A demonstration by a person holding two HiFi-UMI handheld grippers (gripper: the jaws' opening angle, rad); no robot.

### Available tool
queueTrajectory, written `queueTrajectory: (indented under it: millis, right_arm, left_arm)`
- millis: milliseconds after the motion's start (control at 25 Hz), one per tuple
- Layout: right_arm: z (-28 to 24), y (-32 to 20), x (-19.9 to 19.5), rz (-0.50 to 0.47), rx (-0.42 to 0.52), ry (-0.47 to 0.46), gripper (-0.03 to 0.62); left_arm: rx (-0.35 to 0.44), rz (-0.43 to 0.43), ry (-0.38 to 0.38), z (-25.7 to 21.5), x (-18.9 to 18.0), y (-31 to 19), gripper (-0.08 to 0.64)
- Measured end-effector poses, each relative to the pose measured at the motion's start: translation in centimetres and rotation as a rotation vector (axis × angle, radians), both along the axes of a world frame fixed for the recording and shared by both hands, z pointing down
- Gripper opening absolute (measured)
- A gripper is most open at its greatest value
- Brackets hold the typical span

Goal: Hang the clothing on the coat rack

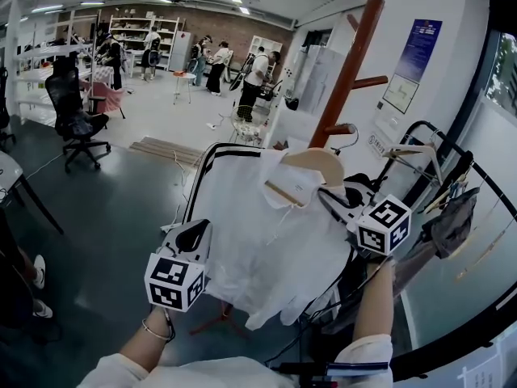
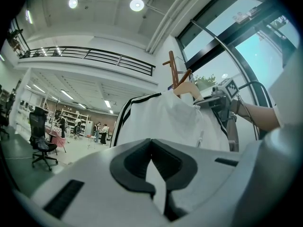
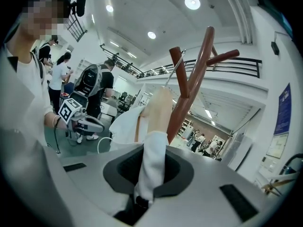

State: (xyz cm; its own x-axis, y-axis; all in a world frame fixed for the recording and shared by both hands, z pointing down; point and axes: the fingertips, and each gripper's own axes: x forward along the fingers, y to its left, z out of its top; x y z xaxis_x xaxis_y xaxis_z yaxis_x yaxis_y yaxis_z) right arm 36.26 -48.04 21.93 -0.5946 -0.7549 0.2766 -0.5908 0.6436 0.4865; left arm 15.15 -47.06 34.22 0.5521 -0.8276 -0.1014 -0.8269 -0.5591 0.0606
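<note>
A white garment [image 1: 258, 233] with black stripes hangs on a pale wooden hanger [image 1: 311, 172] in front of me. My left gripper [image 1: 194, 239] is shut on its lower left edge; white cloth [image 2: 158, 183] shows pinched between the pads. My right gripper [image 1: 329, 194] is shut on the cloth-covered right end of the hanger [image 3: 158, 122], gripper [image 3: 150, 174]. The brown coat rack [image 1: 351, 67] stands just behind, its pegs [image 3: 222, 56] above the hanger's metal hook [image 3: 173, 74]. The garment [image 2: 161, 122] and coat rack [image 2: 173, 72] show ahead in the left gripper view.
A black clothes rail [image 1: 440, 148] with hangers and dark clothes stands at the right by the glass wall. An office chair [image 1: 74, 120] and several people are far back on the left. Planks [image 1: 166, 150] lie on the floor.
</note>
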Motion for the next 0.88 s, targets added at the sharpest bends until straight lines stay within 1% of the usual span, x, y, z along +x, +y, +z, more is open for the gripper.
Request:
queueTrajectory:
  millis: [320,520,640,760,880]
  right_arm:
    - [0.9,-1.0,0.4,0.008,-0.02,-0.021,0.049]
    - [2.1,-1.8,0.5,0.038,-0.033,-0.02,0.063]
    - [2.6,-2.4,0.8,0.068,-0.028,-0.003,0.074]
    - [2.5,-2.8,1.3,0.101,0.029,0.011,0.102]
    - [1.9,-2.6,1.7,0.117,0.063,-0.027,0.157]
  left_arm:
    - [-0.019,-0.001,-0.019,0.6,0.3,-0.1,0.008]
    - [-0.029,0.009,-0.034,1.1,0.4,-0.2,0.008]
    - [-0.034,0.009,-0.038,1.4,0.4,-0.4,0.008]
    - [-0.04,0.008,-0.043,1.6,0.3,-0.5,0.008]
    - [-0.046,0.015,-0.05,1.8,0.5,-0.5,0.008]
